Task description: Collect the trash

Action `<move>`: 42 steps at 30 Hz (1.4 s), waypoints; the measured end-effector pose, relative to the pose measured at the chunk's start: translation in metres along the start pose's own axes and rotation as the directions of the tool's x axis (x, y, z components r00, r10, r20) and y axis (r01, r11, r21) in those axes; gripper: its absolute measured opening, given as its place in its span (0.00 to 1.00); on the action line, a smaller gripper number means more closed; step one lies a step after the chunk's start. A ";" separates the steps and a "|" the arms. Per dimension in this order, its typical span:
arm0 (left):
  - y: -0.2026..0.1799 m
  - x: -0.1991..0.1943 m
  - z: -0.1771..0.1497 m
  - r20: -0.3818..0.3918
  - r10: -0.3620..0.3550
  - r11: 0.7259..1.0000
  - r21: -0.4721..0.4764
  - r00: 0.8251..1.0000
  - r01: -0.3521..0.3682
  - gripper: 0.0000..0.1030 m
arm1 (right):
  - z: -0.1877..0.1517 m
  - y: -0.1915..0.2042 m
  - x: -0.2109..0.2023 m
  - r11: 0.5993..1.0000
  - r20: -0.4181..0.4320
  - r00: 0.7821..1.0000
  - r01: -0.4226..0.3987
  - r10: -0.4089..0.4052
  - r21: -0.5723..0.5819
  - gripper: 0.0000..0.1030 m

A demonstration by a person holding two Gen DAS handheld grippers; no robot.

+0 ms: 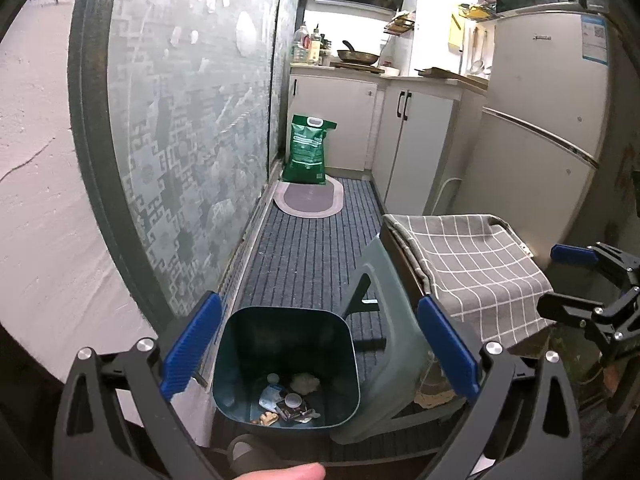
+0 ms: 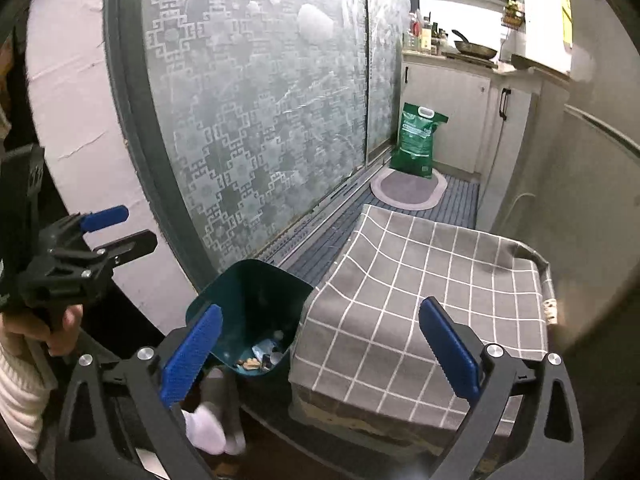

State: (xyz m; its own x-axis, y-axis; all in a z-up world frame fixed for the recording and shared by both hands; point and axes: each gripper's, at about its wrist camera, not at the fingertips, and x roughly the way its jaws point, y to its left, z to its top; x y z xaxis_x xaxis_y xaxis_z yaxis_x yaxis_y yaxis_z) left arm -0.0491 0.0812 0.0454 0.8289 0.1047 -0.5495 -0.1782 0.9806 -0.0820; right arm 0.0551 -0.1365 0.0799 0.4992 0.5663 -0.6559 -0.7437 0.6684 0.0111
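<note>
A dark teal bin (image 1: 286, 364) stands on the floor, open, with wrappers, a cap and other scraps of trash (image 1: 286, 400) at its bottom. My left gripper (image 1: 319, 304) hangs above it, open, with nothing between its blue pads. The right gripper (image 1: 560, 280) shows at the right edge, also open and empty. In the right wrist view, the right gripper (image 2: 322, 308) is over a grey checked cloth (image 2: 420, 292), and the bin (image 2: 248, 300) lies below and left of it. The left gripper (image 2: 128, 228), held by a hand (image 2: 60, 328), is at the far left.
A grey-green plastic stool (image 1: 384, 280) leans between the bin and the cloth-covered low stand. A frosted sliding door (image 1: 192, 140) runs along the left. A green bag (image 1: 306, 150), an oval mat (image 1: 310, 198), cabinets and a fridge (image 1: 548, 100) stand beyond. A slippered foot (image 1: 244, 452) is near the bin.
</note>
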 end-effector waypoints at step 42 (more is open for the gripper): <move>-0.014 -0.007 -0.009 0.005 0.015 1.000 0.019 1.000 -0.015 0.97 | -0.006 0.013 -0.010 1.000 0.007 1.000 -0.007 0.008 -0.015 0.97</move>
State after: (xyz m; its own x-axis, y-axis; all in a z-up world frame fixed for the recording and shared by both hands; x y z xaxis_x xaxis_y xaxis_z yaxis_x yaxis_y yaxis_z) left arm -0.0572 0.0655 0.0434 0.8286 0.1203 -0.5468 -0.1805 0.9819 -0.0574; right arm 0.0376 -0.1367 0.0820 0.4966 0.5746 -0.6506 -0.7538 0.6571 0.0049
